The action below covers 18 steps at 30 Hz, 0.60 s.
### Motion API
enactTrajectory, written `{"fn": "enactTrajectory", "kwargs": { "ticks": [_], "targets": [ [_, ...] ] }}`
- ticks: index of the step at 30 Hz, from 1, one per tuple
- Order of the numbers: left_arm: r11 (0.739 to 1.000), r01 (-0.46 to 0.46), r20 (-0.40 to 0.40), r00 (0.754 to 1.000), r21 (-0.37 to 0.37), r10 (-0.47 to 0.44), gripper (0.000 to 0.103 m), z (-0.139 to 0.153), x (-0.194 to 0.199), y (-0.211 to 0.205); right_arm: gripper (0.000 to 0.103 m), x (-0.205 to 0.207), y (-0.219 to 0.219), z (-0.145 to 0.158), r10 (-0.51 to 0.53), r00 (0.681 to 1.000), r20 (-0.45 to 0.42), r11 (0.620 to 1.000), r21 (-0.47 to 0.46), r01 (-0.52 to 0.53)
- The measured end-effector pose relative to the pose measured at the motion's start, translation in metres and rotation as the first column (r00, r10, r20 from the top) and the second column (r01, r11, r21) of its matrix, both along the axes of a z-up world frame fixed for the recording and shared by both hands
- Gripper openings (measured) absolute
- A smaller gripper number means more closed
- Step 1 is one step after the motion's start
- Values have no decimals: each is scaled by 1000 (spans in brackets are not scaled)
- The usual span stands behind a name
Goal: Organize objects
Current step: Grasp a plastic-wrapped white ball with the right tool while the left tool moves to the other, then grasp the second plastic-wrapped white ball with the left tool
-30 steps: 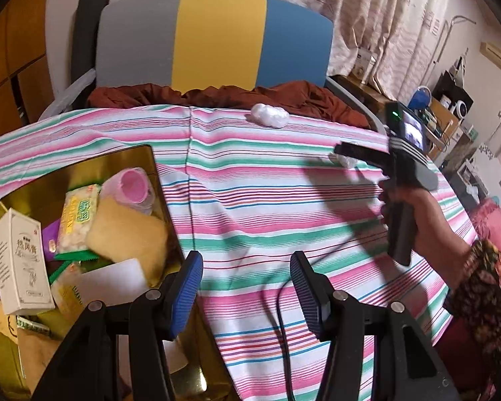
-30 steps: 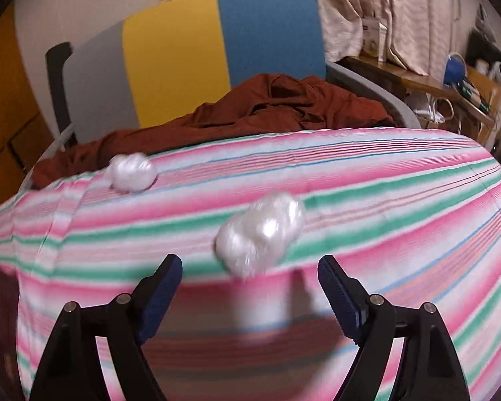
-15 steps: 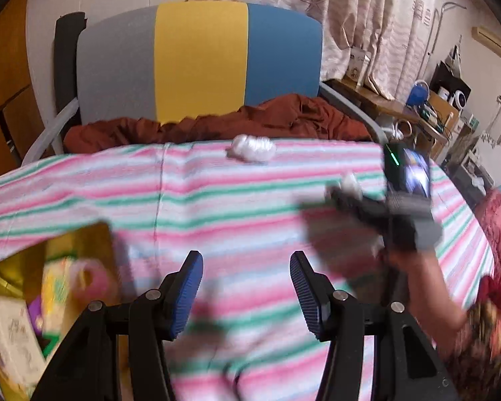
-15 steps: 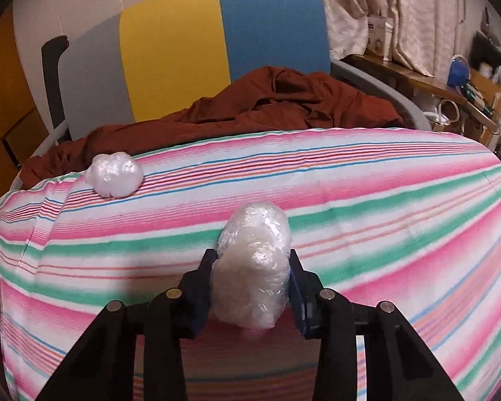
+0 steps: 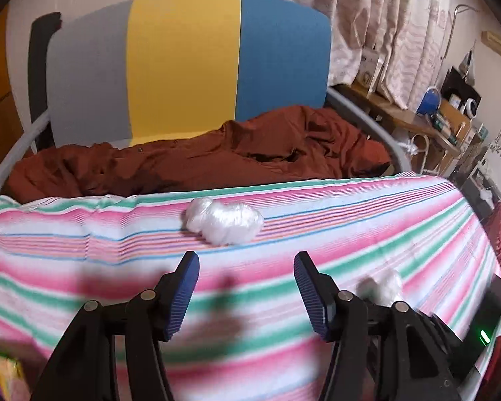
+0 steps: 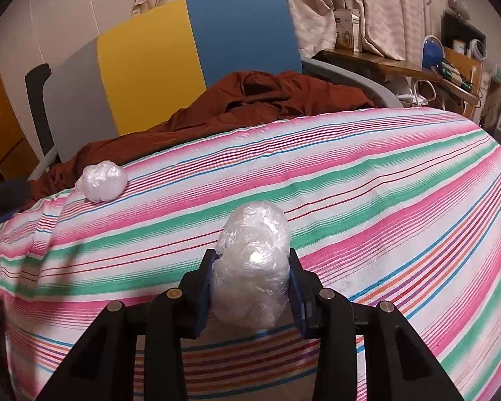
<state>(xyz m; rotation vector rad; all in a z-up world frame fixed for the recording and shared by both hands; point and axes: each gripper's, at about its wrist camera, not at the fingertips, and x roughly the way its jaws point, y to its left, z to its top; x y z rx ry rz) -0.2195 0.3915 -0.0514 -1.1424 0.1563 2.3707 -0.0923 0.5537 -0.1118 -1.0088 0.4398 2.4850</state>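
A second ago my right gripper (image 6: 250,287) was spread around the nearer crumpled plastic ball (image 6: 254,267); now I am pinching it between both pads, just above the striped tablecloth (image 6: 384,200). My left gripper (image 5: 245,292) is swinging away from the gold tray, jaws opening and empty, with the second plastic ball (image 5: 225,220) lying just ahead. Beyond the table's edge I am seeing rust-brown cloth (image 5: 200,163) and a grey-yellow-blue chair (image 5: 183,67).

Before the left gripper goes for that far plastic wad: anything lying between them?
No. In the left wrist view, only bare striped cloth separates the left gripper, its jaws opening and empty, from the plastic wad.
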Motion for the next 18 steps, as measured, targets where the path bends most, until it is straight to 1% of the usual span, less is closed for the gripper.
{"fn": "enactTrajectory", "kwargs": {
  "ticks": [3,5,8,11,12,14,15,16,18],
  "targets": [
    [999,-7,-4,1000,-34,7,60,-12,-19,11,40,0,1,-1,0,1000,-3,1000,1,0],
    [996,-14,-29,1000,-87,12,60,-18,-28,17,40,0,1,-2,0,1000,-1,1000,4,0],
    [990,-9,-34,999,-142,4,61,-28,-38,25,40,-1,-2,-2,-1,1000,7,1000,19,1],
    [987,17,-34,999,-160,-23,61,-35,-43,30,40,-1,-3,-3,-1,1000,11,1000,27,1],
    [988,26,-24,999,-154,-30,60,-37,-45,30,40,-1,-2,-3,-1,1000,12,1000,28,1],
    [990,39,12,999,-134,-38,50,-43,-48,28,40,-1,-3,-3,-2,1000,13,999,34,1],
    [990,33,24,999,-134,-30,37,-46,-49,26,40,-1,-4,-3,-2,1000,14,999,36,1],
    [990,21,26,1000,-142,-17,31,-49,-50,24,40,-1,-4,-3,-2,1000,15,999,37,1],
    [993,2,33,999,-119,2,30,-51,-51,16,40,-1,-4,-3,-2,1000,16,999,41,1]
  ]
}}
